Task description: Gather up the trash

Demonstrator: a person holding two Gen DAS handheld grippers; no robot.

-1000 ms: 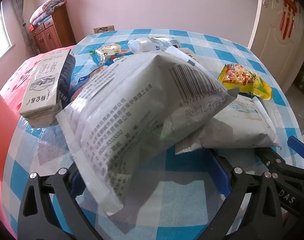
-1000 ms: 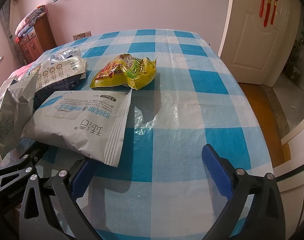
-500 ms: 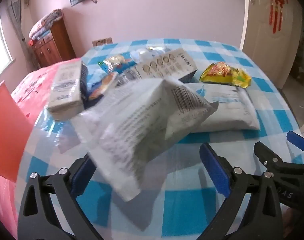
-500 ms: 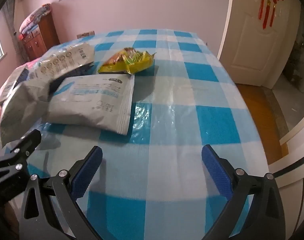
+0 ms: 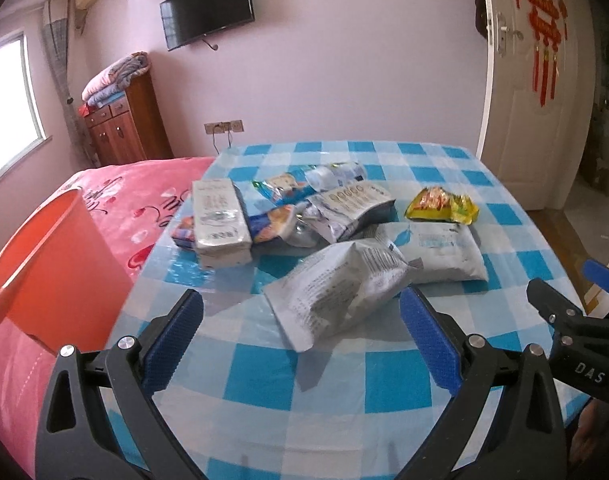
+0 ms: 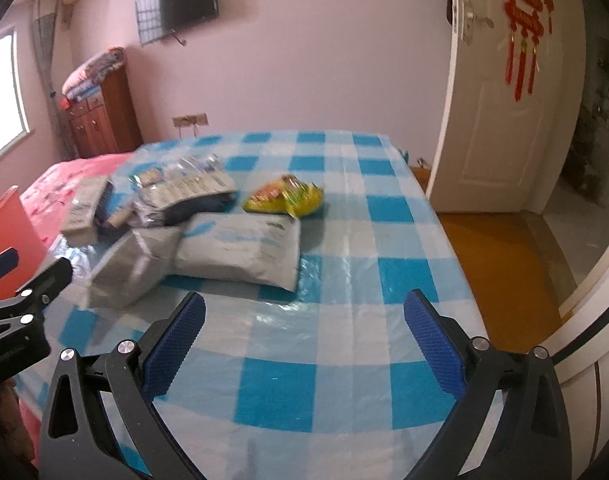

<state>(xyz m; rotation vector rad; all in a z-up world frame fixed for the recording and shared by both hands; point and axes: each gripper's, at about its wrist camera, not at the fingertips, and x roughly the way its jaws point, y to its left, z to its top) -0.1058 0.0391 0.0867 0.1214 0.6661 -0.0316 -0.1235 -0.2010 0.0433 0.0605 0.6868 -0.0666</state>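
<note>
A crumpled grey snack bag point(image 5: 336, 292) with a barcode lies on the blue-checked tablecloth point(image 5: 384, 396), leaning against a white pouch point(image 5: 432, 252). My left gripper point(image 5: 300, 336) is open just short of it, holding nothing. An orange bin point(image 5: 44, 248) stands to the left beside the table. My right gripper point(image 6: 304, 328) is open over bare cloth, well back from the grey bag point(image 6: 132, 268), the white pouch point(image 6: 240, 252) and a yellow snack bag point(image 6: 286, 200). Further back lie a milk carton point(image 5: 220, 216), a plastic bottle point(image 5: 336, 172) and more wrappers.
A pink bedspread point(image 5: 136, 184) adjoins the table on the left. The table's right edge drops to an orange floor point(image 6: 500, 264) by a white door point(image 6: 504, 120). The right gripper's body point(image 5: 564, 320) sits close beside my left one.
Both grippers have pulled back and risen from the table. The grey bag, close between the left fingers a second ago, now lies farther off on the cloth.
</note>
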